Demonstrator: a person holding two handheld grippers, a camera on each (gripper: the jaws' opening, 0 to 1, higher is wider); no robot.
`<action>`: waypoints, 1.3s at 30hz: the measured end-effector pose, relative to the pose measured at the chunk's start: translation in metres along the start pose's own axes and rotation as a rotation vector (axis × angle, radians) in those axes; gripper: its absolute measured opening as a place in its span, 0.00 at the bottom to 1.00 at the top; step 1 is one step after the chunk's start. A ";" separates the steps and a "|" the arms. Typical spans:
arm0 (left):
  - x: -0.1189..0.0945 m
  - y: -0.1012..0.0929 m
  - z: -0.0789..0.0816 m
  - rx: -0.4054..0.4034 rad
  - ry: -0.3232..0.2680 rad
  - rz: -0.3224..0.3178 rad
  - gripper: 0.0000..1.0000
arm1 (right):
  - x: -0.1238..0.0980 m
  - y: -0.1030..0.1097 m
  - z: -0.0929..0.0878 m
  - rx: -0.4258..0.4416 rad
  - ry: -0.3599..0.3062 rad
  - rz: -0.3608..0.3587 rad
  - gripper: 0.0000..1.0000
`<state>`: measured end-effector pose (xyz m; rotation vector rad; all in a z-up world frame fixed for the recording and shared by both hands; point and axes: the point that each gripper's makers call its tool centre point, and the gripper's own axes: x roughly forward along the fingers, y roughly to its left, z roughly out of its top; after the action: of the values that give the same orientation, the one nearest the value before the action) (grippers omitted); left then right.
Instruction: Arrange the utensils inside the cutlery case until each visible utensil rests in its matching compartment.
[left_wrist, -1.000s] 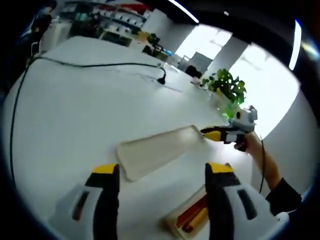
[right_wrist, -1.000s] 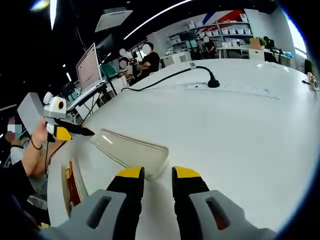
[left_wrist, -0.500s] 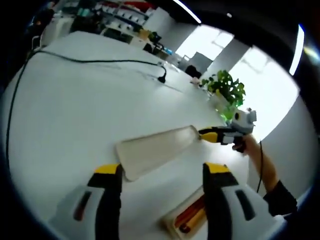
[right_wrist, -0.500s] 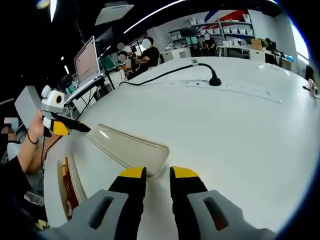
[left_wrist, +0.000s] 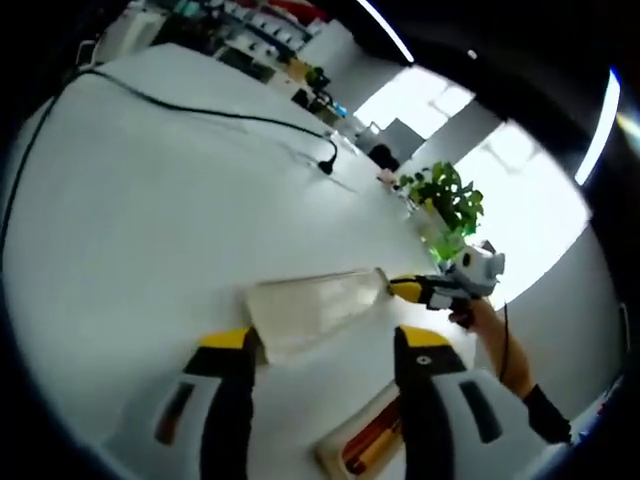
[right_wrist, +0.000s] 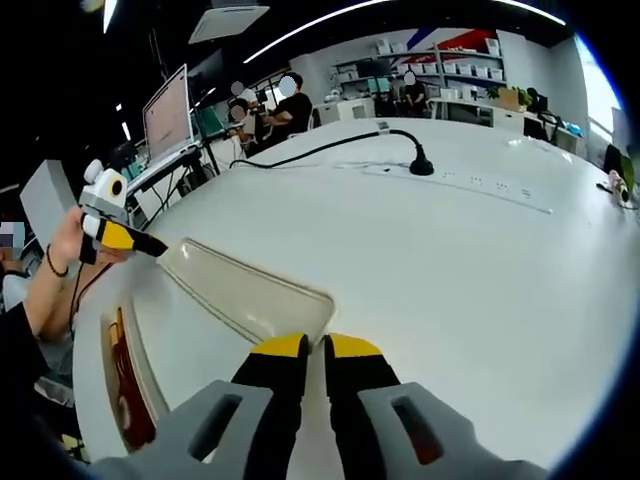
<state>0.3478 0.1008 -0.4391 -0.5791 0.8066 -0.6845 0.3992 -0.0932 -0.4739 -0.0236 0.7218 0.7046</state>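
The white table (right_wrist: 480, 260) spreads wide and bare beyond the work, so there's plenty of room to swing; the clear lid (left_wrist: 315, 305) is held off it at both ends, apparently to get it clear of the cutlery case (left_wrist: 365, 445), which sits by the near table edge with red and yellow utensils (left_wrist: 372, 440) inside. The right gripper (right_wrist: 305, 350) is pinched nearly closed on one lid end; the left gripper (left_wrist: 322, 345) stands spread in its own view, yet in the right gripper view its tips meet the far lid corner, grip unclear.

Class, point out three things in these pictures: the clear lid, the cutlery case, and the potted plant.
clear lid (right_wrist: 250, 295): right gripper view, on its flat middle panel.
cutlery case (left_wrist: 372, 446): left gripper view, on the orange utensils inside it.
potted plant (left_wrist: 447, 200): left gripper view, on its green leaves.
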 end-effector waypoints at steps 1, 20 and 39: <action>0.000 -0.002 -0.001 -0.001 0.003 -0.008 0.57 | 0.000 0.000 0.000 -0.002 0.003 -0.003 0.06; -0.004 -0.013 0.020 -0.048 -0.042 -0.111 0.40 | 0.000 -0.001 0.001 -0.024 -0.006 -0.028 0.05; 0.015 -0.023 0.018 -0.014 -0.018 -0.127 0.16 | -0.002 0.004 0.000 -0.085 0.001 -0.031 0.05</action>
<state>0.3626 0.0788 -0.4195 -0.6522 0.7634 -0.7891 0.3957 -0.0911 -0.4720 -0.1130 0.6905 0.7053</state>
